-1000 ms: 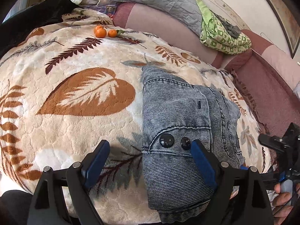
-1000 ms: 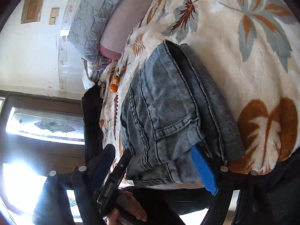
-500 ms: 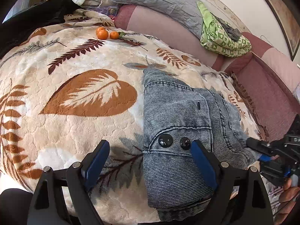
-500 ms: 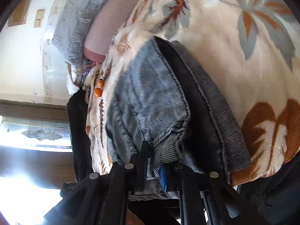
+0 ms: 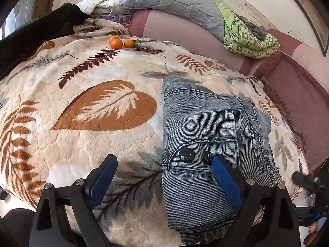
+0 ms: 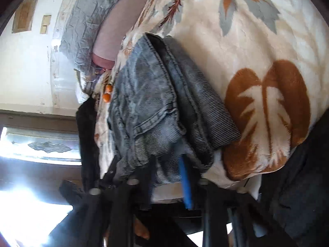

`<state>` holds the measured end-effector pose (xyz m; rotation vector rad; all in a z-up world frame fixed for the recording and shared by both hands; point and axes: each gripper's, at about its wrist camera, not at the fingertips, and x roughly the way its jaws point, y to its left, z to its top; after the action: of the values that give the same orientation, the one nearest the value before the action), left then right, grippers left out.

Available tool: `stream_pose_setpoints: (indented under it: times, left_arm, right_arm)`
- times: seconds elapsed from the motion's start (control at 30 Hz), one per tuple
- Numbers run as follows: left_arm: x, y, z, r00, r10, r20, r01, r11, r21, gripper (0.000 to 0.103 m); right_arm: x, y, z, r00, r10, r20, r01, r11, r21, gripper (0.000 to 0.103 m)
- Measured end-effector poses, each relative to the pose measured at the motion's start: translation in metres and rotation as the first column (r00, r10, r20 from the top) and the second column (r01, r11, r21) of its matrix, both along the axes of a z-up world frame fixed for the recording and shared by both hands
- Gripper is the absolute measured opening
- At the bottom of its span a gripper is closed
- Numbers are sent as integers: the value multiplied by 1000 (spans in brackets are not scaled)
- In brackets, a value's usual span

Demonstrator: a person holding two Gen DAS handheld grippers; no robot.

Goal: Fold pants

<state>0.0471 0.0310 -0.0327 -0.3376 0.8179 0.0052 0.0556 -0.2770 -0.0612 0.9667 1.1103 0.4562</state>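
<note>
We have the pants (image 5: pixel 205 144) lying folded into a thick, compact bundle on the blanket (image 5: pixel 82 144), near its front edge and toward our right side, which suits a fold that is close to done: the layers sit stacked, with the waistband part and its two dark buttons (image 5: pixel 186 155) facing up. Our left gripper (image 5: pixel 164 177) hovers over the near end of the bundle with its jaws wide and opening; one blue pad (image 5: pixel 224 183) sits above the denim just beside the buttons and the other over bare blanket, so nothing is pinched. We judge it waits there to steady or square the stack. Our right gripper (image 6: pixel 148 164) comes in at the bundle's side edge, its jaws opening, with denim lying between the dark finger and the blue pad (image 6: pixel 186 183); the view is blurred, and we cannot tell for sure that the pads are clear of the cloth, though they look to be letting go. The pants are ribbed, washed grey-blue denim with raised double seams and a stiff hem, heavy enough to hold a crease yet bulging where the layers pile up. The blanket is plush and cream, printed with rust and grey leaves, and soft enough to let the bundle sink slightly. Three small oranges (image 5: pixel 116 43) rest well apart at the far side, by a grey quilted pillow (image 5: pixel 174 4) and a folded green cloth (image 5: pixel 246 39).
</note>
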Motion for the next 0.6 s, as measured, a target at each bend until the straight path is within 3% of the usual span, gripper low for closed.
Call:
stream_pose_setpoints:
  times: [0.03, 0.1, 0.23, 0.33, 0.37, 0.4, 0.43, 0.53, 0.6]
  left_arm:
    - [0, 1, -1, 1000, 8, -6, -8, 1000, -14, 95]
    - [0, 1, -1, 1000, 14, -6, -14, 1000, -22, 95]
    - [-6, 1, 7, 999, 18, 30, -17, 1000, -18, 95]
    - [-16, 5, 21, 991, 53, 123, -52, 999, -8, 95]
    - [-17, 7, 23, 989, 65, 135, -65, 998, -5, 95]
    - [-16, 9, 22, 989, 73, 130, -73, 997, -8, 95]
    - [-14, 10, 20, 991, 75, 111, -73, 997, -17, 95]
    - [-10, 13, 14, 994, 76, 73, -72, 996, -54, 95]
    - [-13, 15, 19, 990, 93, 109, -87, 995, -54, 95]
  right_arm:
    - [0, 1, 8, 1000, 0, 24, 1, 1000, -10, 72]
    - [7, 9, 17, 999, 17, 47, -17, 1000, -7, 72]
    - [22, 19, -4, 998, -8, -67, 8, 1000, -5, 73]
    - [25, 20, -8, 997, -44, -70, 46, 998, 32, 70]
    - [26, 19, -5, 998, -42, -41, 43, 999, 22, 44]
    - [28, 19, -3, 999, -33, -33, 33, 999, 2, 24]
    - [30, 18, -2, 999, -35, -31, 35, 999, -4, 13]
    - [32, 21, 15, 1000, -18, 24, 19, 998, -56, 9]
    - [30, 27, 31, 998, -7, 66, 12, 997, -73, 9]
